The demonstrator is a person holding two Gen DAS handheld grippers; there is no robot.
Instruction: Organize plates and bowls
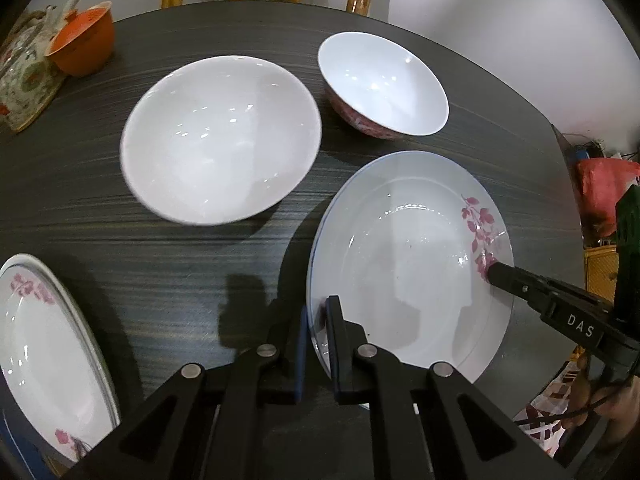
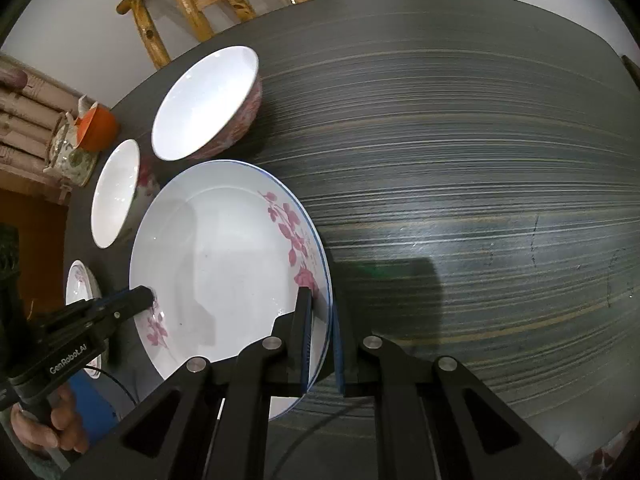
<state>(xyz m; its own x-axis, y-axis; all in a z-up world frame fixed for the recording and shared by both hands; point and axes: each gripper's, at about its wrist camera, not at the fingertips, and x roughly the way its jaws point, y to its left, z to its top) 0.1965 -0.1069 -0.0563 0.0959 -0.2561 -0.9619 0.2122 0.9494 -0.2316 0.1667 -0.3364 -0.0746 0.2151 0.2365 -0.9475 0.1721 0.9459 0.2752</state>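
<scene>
Pinching opposite rims of the flowered plate, both grippers' fingers are clamped, plate seemingly lifted slightly.

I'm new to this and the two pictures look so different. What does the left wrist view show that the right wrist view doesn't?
Only the left wrist view: a red bag off the table's right edge.
Only the right wrist view: the long bare stretch of the dark table and a hand holding the left gripper.
Both: the flowered plate gripped at opposite rims by both grippers, two white bowls, a second flowered plate, an orange cup.
</scene>
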